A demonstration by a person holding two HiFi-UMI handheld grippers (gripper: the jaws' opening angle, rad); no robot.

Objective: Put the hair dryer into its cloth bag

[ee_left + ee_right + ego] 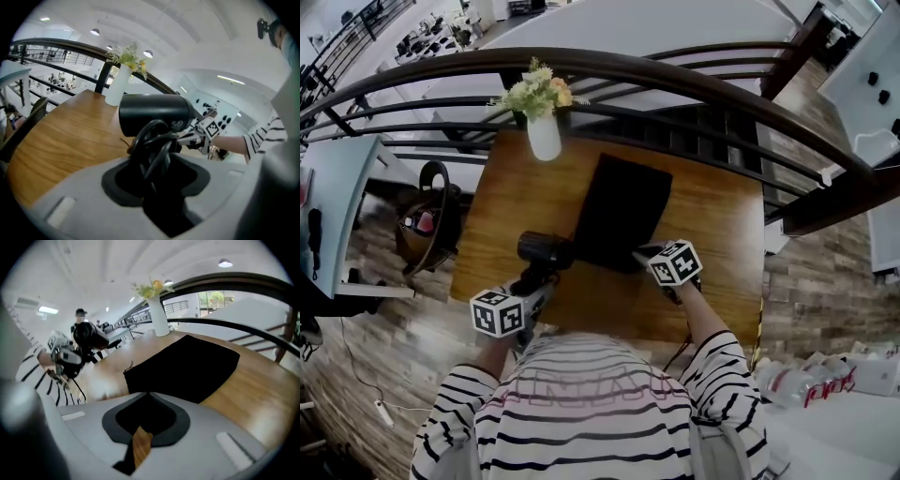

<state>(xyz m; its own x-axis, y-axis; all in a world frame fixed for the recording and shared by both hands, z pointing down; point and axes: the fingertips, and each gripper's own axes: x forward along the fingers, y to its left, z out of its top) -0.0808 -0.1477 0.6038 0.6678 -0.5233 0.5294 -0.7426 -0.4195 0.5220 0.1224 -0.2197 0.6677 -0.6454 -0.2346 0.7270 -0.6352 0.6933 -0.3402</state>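
A black hair dryer [542,249] hangs over the wooden table [717,220], just left of the flat black cloth bag [623,211]. My left gripper [534,276] is shut on its handle. In the left gripper view the barrel [154,112] lies crosswise above the jaws, with the black cord looped round the handle between them [157,143]. My right gripper [644,253] is at the bag's near right edge. In the right gripper view its jaws [147,394] are shut, pinching the near edge of the bag [187,366]. The dryer [89,336] shows at the left there.
A white vase of flowers [544,131] stands at the table's far left edge, behind the bag. A dark curved railing [675,75] runs past the table's far side. A round brown bag [427,225] sits on the floor at the left.
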